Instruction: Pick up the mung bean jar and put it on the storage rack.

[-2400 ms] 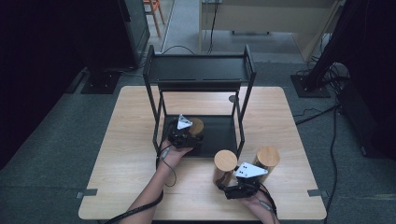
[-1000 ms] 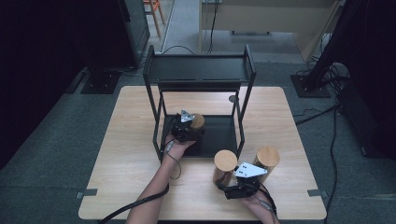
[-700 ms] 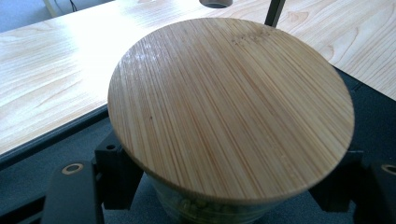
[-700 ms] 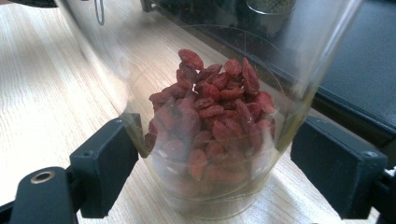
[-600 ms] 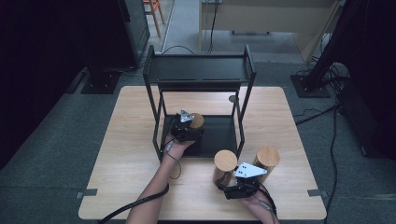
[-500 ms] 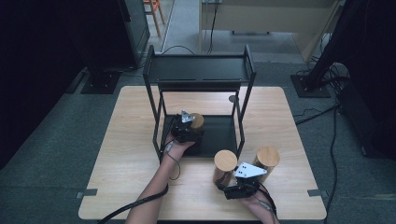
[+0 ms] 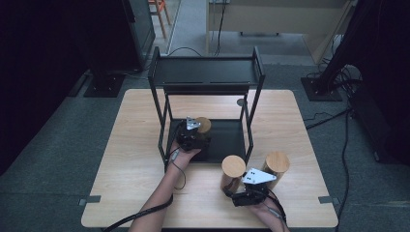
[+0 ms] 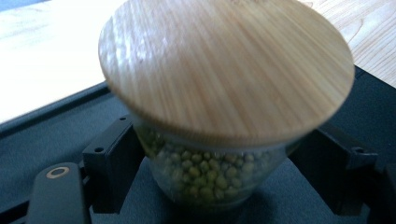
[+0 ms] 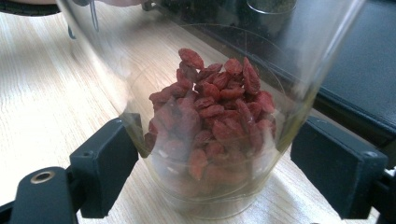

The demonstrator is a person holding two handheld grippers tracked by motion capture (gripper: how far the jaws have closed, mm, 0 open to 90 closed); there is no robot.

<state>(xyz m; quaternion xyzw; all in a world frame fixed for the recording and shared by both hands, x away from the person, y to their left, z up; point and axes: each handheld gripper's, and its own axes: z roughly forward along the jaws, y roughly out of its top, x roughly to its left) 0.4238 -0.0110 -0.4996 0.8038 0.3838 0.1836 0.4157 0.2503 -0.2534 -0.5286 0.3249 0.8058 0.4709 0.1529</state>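
Observation:
A glass jar of green beans [image 8: 205, 177] with a round wooden lid [image 7: 203, 124] stands on the bottom shelf [image 7: 227, 140] of a black metal rack. My left gripper [image 7: 201, 137] is shut on it, one black jaw against each side of the glass. On the table in front of the rack stands a glass jar of red dried berries [image 9: 210, 121] with a wooden lid [image 7: 233, 166]. My right gripper [image 7: 235, 186] holds this jar low down, and its pads [image 9: 107, 163] touch both sides.
A third jar with a wooden lid [image 7: 277, 162] stands just right of the berry jar. The rack's top shelf [image 7: 208, 72] hangs over the left gripper, and its posts [image 7: 249, 130] flank the bottom shelf. Bare wooden table [image 7: 130, 159] lies left of the rack.
The left gripper has carried the bean jar a little farther in under the rack since the oldest frame, then held still. The right gripper and its jar have not moved.

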